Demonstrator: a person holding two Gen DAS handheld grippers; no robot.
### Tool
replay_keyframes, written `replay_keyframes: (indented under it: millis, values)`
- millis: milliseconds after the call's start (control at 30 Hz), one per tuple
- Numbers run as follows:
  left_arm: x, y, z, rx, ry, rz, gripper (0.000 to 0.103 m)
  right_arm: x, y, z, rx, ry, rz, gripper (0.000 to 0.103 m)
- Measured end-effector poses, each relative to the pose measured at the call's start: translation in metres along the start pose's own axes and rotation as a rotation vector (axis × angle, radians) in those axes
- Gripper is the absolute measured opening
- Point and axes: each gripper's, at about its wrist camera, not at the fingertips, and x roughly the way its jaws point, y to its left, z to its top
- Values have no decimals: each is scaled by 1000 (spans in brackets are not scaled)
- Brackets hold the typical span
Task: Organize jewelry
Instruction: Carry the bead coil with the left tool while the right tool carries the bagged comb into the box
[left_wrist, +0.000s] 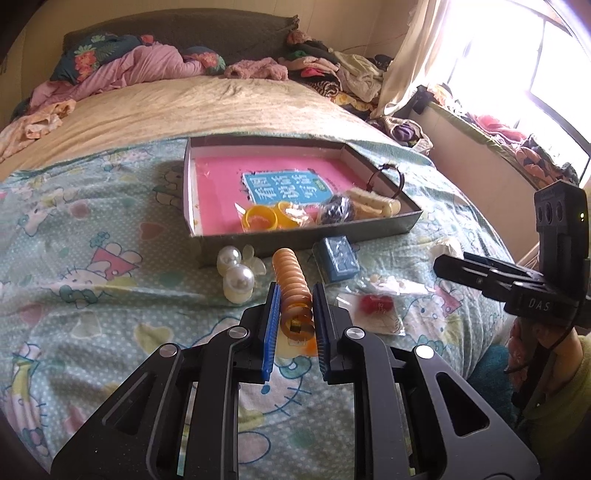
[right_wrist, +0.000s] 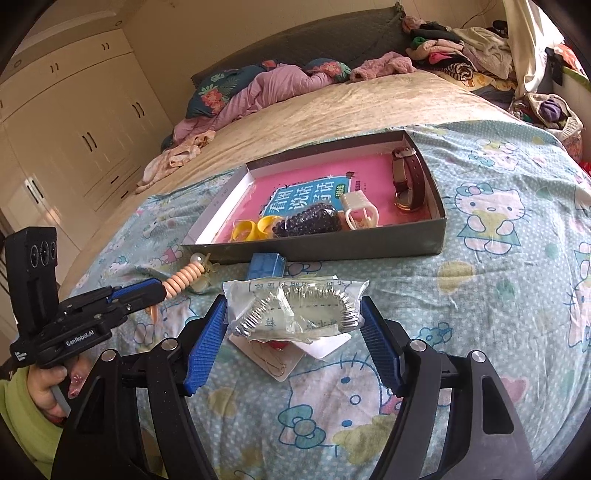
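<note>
A shallow grey box with a pink book inside lies on the bed; it holds yellow rings, a dark bead bracelet, a white clip and a brown watch. My left gripper is shut on an orange coil hair tie, which also shows in the right wrist view. My right gripper is open around a clear bag with a silver bracelet, pads apart from it.
Pearl hair clips, a blue box and a packet with red earrings lie on the Hello Kitty sheet before the grey box. Clothes are piled at the bed's head. A wardrobe stands at left.
</note>
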Motion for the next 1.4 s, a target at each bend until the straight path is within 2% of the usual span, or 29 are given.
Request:
replay_keyframes:
  millis: [433,733,1100,1400]
  values:
    - [-22,6,27,-23,-95,3,11,-17,13,9,-40,-58,-7,69]
    - [-17,7,48,-18,-133,16,11,-26,11,20,-44,-106,-24,69]
    - [2,0,69,-3,-148,26,11,-34,-4,32,-31,-159,-67,69]
    - [24,-7,75,7,-122,17,11,-35,-13,44,-22,-183,-78,69]
